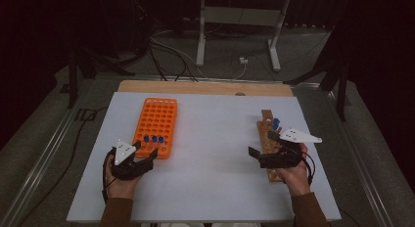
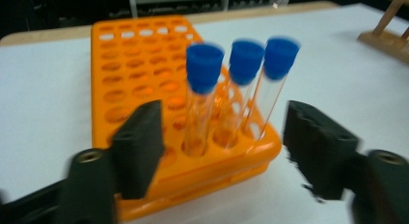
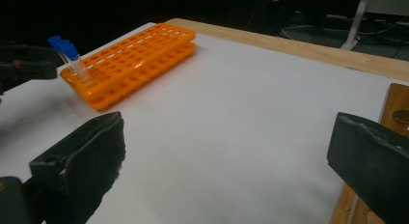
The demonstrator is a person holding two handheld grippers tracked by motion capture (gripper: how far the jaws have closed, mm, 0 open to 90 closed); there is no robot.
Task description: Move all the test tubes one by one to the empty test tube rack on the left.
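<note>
**Tubes moved from the wooden stand to the orange rack — third tube seated, left jaws apart**

Three blue-capped tubes (image 2: 238,89) are seen standing in the near row of the orange rack (image 1: 157,124), which lies at the left of the white table top (image 1: 210,188). The left gripper (image 1: 147,156) is held just at the rack's near right corner. In the left gripper view its jaws are spread on either side of the three tubes, and nothing is pressed between the pads; the tubes stand free, each in its own hole, leaning slightly away.

At the right, the wooden stand (image 1: 269,144) is laid along the table's right side, with one blue-capped tube (image 1: 276,123) seen toward its far end. The right gripper (image 1: 262,146) is held over the stand's near half. Its jaws are wide apart and empty — in the right gripper view only bare table is seen between them.

The step in hand is judged to be the release at the rack. It would be done well if the left jaws were drawn straight back toward the near edge, kept wide enough to clear the caps, so that no tube is tipped or lifted out. The remaining tube should then be gripped just below its cap, square to the pads, and lifted straight up out of the stand before it is carried across.
</note>
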